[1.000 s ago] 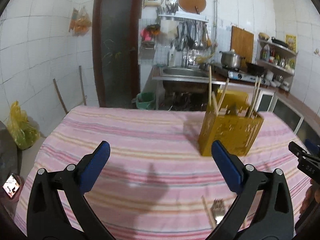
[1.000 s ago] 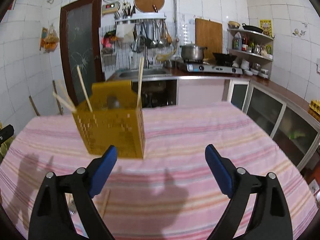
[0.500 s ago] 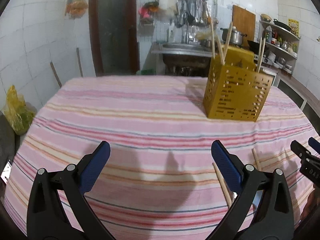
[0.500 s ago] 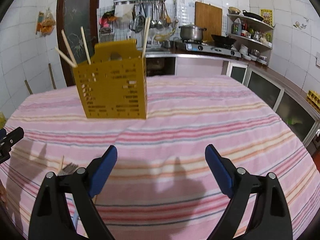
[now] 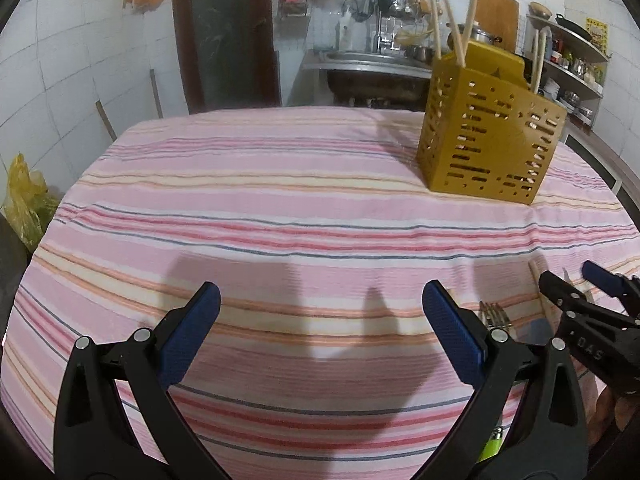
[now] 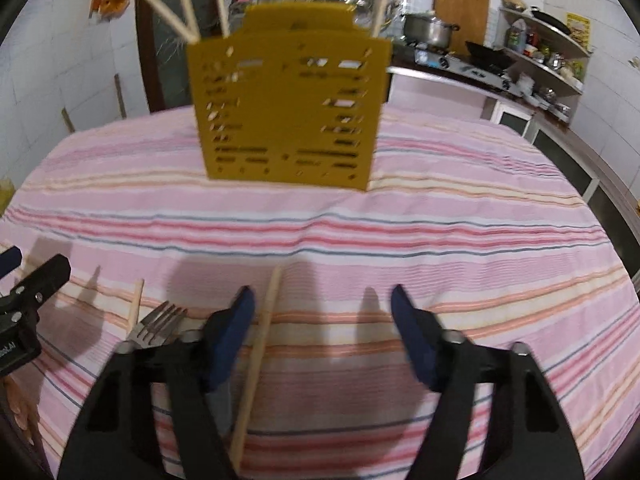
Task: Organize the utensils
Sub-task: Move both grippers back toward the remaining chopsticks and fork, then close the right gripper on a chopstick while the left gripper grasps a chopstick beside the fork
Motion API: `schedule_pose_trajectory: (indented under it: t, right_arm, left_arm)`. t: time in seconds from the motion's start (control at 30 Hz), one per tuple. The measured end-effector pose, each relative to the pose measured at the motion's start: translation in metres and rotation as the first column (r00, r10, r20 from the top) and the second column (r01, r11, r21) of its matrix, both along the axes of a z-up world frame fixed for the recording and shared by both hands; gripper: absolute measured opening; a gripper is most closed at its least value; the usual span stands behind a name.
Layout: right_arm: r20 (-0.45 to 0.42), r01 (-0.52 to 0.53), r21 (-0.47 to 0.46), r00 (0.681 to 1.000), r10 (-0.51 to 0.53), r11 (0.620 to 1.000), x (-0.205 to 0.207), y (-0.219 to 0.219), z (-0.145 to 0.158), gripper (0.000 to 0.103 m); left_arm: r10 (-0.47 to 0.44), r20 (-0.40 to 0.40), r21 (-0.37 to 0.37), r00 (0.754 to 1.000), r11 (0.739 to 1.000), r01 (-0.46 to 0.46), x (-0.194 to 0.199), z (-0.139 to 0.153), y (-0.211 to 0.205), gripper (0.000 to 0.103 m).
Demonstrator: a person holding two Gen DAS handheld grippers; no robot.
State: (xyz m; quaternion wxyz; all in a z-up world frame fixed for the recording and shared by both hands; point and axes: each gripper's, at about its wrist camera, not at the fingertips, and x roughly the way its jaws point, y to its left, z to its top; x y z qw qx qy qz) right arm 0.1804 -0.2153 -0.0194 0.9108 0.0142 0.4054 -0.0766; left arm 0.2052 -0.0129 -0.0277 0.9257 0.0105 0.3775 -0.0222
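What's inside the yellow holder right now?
Several wooden chopsticks stick up out of the yellow holder. Its perforated walls hide their lower ends and anything shorter inside, so I can't tell whether other utensils are in there.

A pink striped cloth covers the counter. Behind it stands a dark door in a white tiled wall, with a steel sink to its right, ladles and other tools hanging above the sink, and a yellow bag on the floor at far left. In the right wrist view a pot sits on a stove, a wooden board leans on the wall behind it, and a shelf holds bottles and bowls.
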Motion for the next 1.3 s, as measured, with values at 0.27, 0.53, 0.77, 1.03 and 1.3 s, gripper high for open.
schedule_pose_trajectory:
  t: [0.27, 0.53, 0.77, 1.03, 1.3]
  right_arm:
    - [-0.056, -0.055, 0.041, 0.997, 0.058, 0.998, 0.009, 0.013, -0.009, 0.012]
    - [-0.056, -0.094, 0.067, 0.994, 0.098, 0.993, 0.007, -0.002, -0.004, 0.006]
    - [-0.053, -0.074, 0.048, 0.996, 0.077, 0.996, -0.003, -0.035, -0.002, 0.006]
    - [-0.025, -0.061, 0.104, 0.998, 0.064, 0.993, -0.007, -0.056, -0.007, 0.007]
    - [-0.018, -0.054, 0.141, 0.998, 0.057, 0.989, -0.006, -0.062, -0.01, 0.007]
  left_arm:
    - [0.001, -0.029, -0.022, 1.0, 1.0, -0.002, 0.001, -0.004, -0.007, 0.097]
    - [-0.01, -0.082, -0.037, 0.997, 0.999, 0.007, 0.001, -0.01, -0.024, 0.096]
    - [-0.049, -0.12, -0.023, 0.992, 0.999, 0.047, 0.002, -0.019, -0.054, 0.08]
    - [-0.051, -0.144, -0.005, 0.988, 0.999, 0.051, -0.003, -0.025, -0.067, 0.06]
    - [-0.045, -0.165, 0.008, 0.985, 0.999, 0.047, -0.006, -0.023, -0.086, 0.034]
